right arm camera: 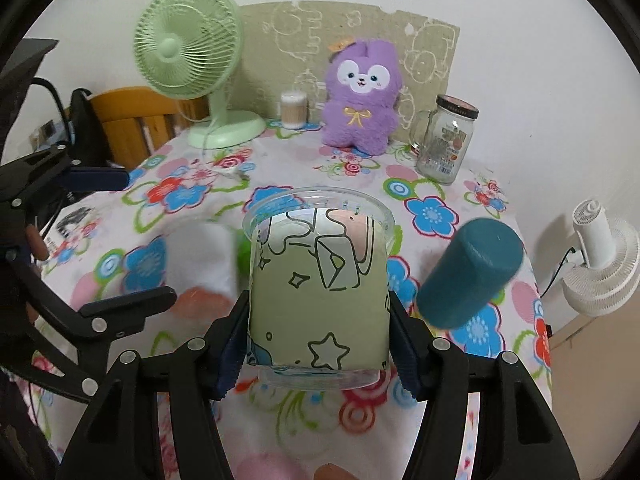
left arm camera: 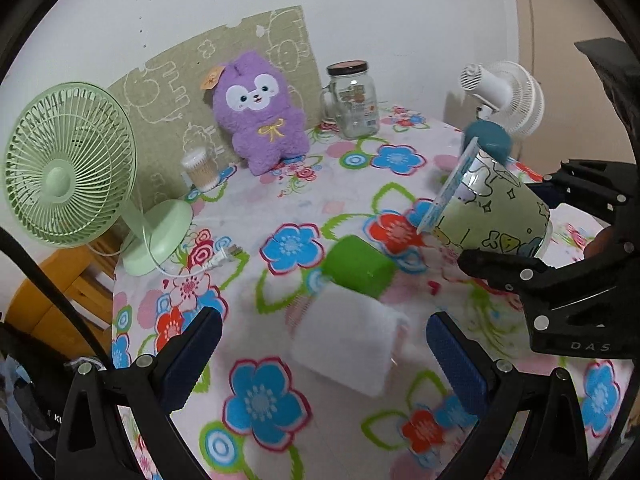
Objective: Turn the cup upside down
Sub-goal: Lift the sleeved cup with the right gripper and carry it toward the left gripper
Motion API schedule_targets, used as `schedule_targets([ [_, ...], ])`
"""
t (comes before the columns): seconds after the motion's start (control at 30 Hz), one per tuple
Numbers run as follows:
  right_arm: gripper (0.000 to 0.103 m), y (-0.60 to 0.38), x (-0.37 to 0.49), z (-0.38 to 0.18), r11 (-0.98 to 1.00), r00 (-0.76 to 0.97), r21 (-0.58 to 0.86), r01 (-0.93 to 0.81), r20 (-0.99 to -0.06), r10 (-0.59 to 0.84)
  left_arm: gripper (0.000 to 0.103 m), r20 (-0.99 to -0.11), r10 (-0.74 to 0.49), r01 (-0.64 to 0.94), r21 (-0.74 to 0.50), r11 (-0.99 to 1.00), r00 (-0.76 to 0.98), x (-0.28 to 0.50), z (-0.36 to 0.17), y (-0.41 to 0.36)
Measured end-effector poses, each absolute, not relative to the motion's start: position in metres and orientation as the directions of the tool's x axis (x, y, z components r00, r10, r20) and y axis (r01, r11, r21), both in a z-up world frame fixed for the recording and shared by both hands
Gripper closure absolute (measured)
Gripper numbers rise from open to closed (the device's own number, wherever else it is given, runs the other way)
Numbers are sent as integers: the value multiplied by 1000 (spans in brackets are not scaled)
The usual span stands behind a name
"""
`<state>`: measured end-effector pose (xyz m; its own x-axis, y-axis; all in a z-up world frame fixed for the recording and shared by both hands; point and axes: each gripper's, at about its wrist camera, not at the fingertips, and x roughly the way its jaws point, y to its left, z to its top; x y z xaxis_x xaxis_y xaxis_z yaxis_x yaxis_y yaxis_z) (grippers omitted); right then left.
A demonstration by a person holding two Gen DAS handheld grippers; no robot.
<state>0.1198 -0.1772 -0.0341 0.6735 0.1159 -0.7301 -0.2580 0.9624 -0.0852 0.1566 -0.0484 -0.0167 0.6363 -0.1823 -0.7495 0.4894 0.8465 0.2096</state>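
Observation:
The cup (right arm camera: 320,292) is clear plastic with a pale green cartoon sleeve. My right gripper (right arm camera: 318,340) is shut on its sides near the base and holds it above the floral tablecloth (right arm camera: 192,196), mouth pointing away and tilted. In the left wrist view the cup (left arm camera: 496,216) lies on its side in the air at the right, mouth toward the left, held by the right gripper (left arm camera: 532,236). My left gripper (left arm camera: 324,356) is open and empty, low over the table's near side, above a white folded cloth (left arm camera: 348,344).
A green cylinder (left arm camera: 360,266) and a teal cylinder (right arm camera: 468,274) lie on the table. A purple plush (right arm camera: 360,100), a glass jar mug (right arm camera: 444,140), a cotton-swab tub (right arm camera: 294,110) and a green fan (right arm camera: 192,60) stand at the back. A white fan (right arm camera: 600,256) is at the right edge.

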Motion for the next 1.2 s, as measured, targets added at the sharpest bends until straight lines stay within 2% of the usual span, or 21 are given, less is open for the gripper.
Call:
schedule_targets([
  [0.17, 38, -174, 85, -32, 955, 674, -82, -284, -725, 138, 0, -756, -174, 495, 219, 841, 631, 126, -17, -48],
  [0.6, 38, -164, 15, -62, 941, 598, -18, -337, -776, 199, 0, -797, -202, 470, 113, 876, 569, 54, -40, -33],
  [1.1, 38, -159, 16, -98, 942, 565, 42, -334, -791, 235, 0, -823, -167, 399, 77, 914, 542, 31, -67, -22],
  [1.2, 31, -158, 18, -105, 943, 556, 44, -329, -798, 231, 0, -828, -158, 379, 70, 923, 539, 31, -73, -20],
])
